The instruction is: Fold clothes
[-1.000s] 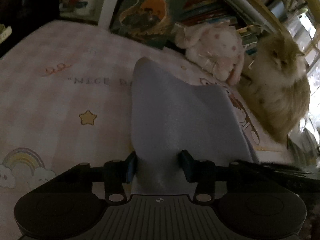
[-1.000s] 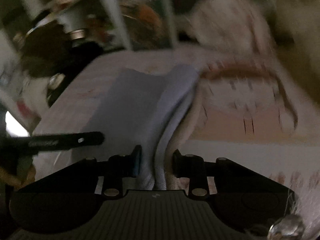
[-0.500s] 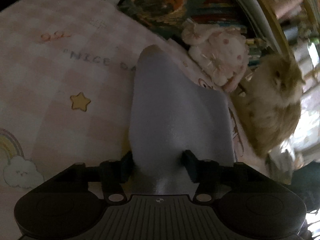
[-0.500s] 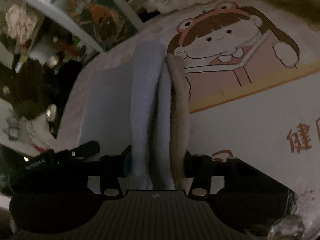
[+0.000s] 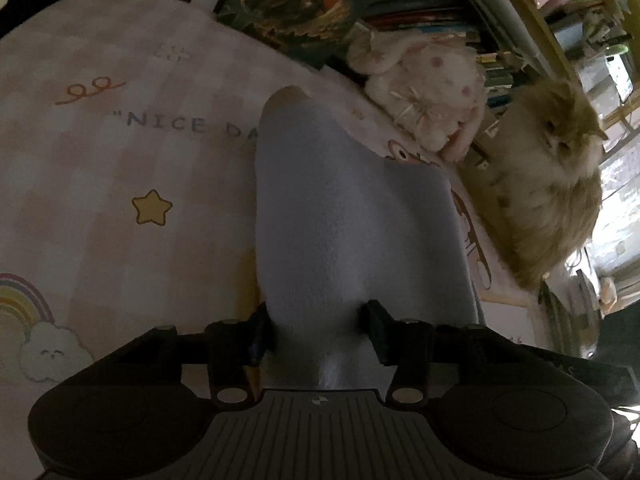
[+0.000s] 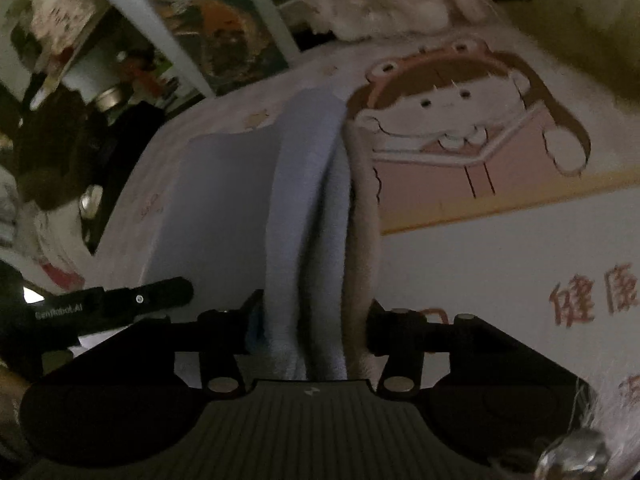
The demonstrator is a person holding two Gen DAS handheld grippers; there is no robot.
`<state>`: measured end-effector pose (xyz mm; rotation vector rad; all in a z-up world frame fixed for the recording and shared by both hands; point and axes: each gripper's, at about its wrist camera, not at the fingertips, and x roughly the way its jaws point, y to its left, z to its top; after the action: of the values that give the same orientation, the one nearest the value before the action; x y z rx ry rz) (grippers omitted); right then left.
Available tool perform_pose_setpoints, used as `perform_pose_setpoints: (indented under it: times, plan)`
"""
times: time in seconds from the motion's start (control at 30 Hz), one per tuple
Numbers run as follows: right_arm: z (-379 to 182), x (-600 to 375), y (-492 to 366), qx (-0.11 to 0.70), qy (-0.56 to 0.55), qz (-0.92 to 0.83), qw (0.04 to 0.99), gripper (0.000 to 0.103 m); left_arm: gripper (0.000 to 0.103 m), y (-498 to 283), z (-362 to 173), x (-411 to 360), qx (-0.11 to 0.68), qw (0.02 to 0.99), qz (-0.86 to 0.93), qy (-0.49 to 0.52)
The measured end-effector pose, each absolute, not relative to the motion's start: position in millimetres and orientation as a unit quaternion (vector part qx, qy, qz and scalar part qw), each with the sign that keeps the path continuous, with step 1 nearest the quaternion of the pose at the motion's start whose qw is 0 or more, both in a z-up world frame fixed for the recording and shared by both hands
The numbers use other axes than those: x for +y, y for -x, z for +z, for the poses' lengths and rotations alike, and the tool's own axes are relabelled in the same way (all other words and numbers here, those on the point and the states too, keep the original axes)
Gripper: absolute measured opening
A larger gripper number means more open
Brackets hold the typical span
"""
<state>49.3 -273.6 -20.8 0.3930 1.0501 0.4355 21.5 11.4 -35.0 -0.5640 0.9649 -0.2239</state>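
One pale blue fleecy garment point(image 5: 344, 216), folded thick, lies on the pink printed bedsheet point(image 5: 120, 184), its near edge between both tongs. Left gripper point(image 5: 316, 330) and right gripper point(image 6: 310, 326): jaws opening, fabric bunched between them. Beyond: one white plush rabbit point(image 5: 424, 80), one fluffy tan cat point(image 5: 556, 184).

Pink cartoon-print bed point(image 5: 120, 184) bearing pale blue garment point(image 5: 344, 216), plush rabbit point(image 5: 428, 92), fluffy cat point(image 5: 556, 184).

Dim room, low light; brightest patch is a window point(image 5: 618, 184) at the right edge of the left wrist view. Work surface is a pink checked sheet point(image 5: 100, 168) printed with a star, a rainbow and "NICE DA…" lettering, plus a cartoon girl print point(image 6: 460, 128). Behind it stands a crowded bookshelf point(image 5: 420, 4) with a white upright post point(image 6: 176, 40), books and a poster.
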Motion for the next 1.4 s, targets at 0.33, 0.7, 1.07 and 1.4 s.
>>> perform_pose_setpoints:
  times: [0.33,0.7,1.07,1.4]
  plan:
    - [-23.2,-266.3,-54.8,0.483,-0.173,0.219,0.83,0.035,0.043,-27.5,-36.9,6.5,0.444,0.844,-0.104,0.281]
    - [3.7,-278.6,-35.0,0.429,-0.081,0.272,0.858,0.03,0.04,2.4,-8.0,-32.2,0.405,0.875,-0.079,0.252]
    - [17.7,-319.5,-25.3,0.398,-0.071,0.295,0.866,0.03,0.041,13.5,11.9,-80.7,0.383,0.892,-0.061,0.23]
    - [14.9,-351.2,-21.7,0.393,-0.094,0.303,0.863,0.03,0.041,16.2,17.2,-116.4,0.375,0.903,-0.045,0.205]
